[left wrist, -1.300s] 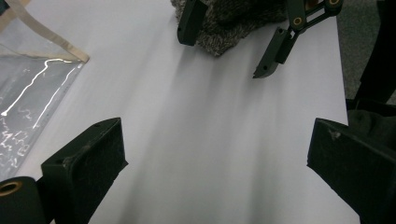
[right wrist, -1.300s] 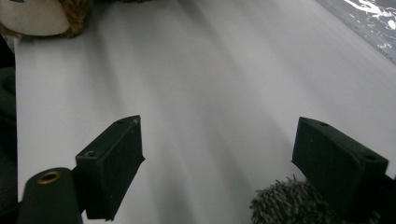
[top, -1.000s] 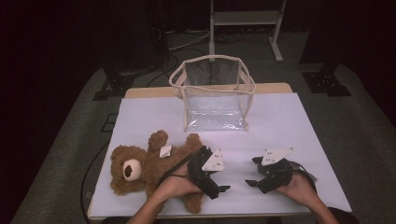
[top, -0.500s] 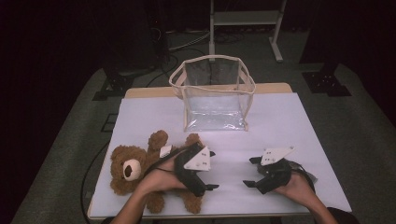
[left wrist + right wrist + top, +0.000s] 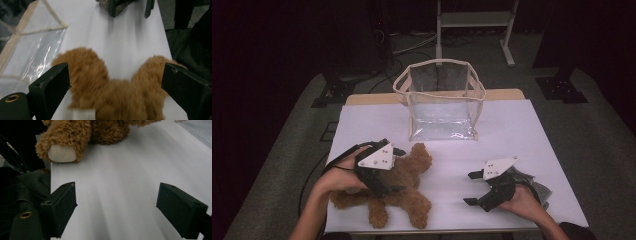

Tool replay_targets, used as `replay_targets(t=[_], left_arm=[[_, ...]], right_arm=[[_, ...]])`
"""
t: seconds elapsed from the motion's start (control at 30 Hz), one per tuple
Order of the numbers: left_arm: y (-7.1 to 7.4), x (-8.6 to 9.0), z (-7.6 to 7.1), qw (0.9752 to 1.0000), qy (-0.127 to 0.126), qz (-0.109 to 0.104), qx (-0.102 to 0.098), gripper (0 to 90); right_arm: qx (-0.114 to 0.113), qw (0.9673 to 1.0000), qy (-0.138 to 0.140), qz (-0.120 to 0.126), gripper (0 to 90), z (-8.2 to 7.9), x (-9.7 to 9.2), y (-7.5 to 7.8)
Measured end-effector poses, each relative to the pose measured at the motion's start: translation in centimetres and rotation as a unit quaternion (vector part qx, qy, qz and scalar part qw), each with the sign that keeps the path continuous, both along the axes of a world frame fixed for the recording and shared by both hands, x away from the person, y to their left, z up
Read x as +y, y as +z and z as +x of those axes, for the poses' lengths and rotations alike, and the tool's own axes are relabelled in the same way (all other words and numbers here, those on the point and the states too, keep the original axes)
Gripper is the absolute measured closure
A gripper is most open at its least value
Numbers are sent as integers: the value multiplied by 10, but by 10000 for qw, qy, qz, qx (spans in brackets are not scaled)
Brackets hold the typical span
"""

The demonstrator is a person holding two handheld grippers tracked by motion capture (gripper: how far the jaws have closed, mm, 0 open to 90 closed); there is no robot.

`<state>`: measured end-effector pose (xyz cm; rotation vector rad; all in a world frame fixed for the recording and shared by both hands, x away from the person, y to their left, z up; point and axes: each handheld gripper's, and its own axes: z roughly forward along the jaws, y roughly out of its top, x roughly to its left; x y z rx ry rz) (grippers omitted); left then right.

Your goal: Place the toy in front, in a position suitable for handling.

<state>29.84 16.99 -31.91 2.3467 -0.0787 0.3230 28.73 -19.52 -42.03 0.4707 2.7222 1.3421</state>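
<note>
While the left gripper [image 5: 398,170] hangs over the teddy bear [image 5: 409,192], these notes run from the jaws outward.

Left gripper: jaws wide, having just eased in slightly; brown fur sits between them in the left gripper view [image 5: 113,82], and whether the pads press on it cannot be told.
Left hand [image 5: 339,175]: wrapped round the gripper body at the near-left part of the table, cable looping off behind it.
Teddy bear: lying flat on the white table cover [image 5: 522,130], near-left, partly under the left gripper; one arm reaches toward the table's middle, two legs point to the near edge. Its head is hidden under the hand and gripper.
Bear's paw, right gripper view: a pale sole [image 5: 62,153] at the cover's edge, top left of that view, well clear of the jaws.
Right gripper [image 5: 476,189]: jaws wide, nothing between them; white cover shows in the gap [image 5: 116,205].
Right hand [image 5: 524,202]: holds that gripper low at the near-right of the table, jaws aimed left toward the bear, apart from it.
Clear bag [image 5: 442,102]: transparent, cream-trimmed, standing upright and open at the far middle of the table, beyond the bear and not touching it.
Surroundings: dark floor and a metal stand leg [image 5: 508,47] behind the table.
</note>
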Motion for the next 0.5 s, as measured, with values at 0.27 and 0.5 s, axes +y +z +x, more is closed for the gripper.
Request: replay_targets(t=[0.27, 0.5], left_arm=[[-4, 42, 1, 9990, 429, 109, 43, 75], [-16, 57, 9, 9979, 527, 183, 333, 135]], right_arm=[[-28, 9993, 379, 22, 149, -6, 27, 6], [-40, 9970, 771, 57, 149, -11, 54, 8]])
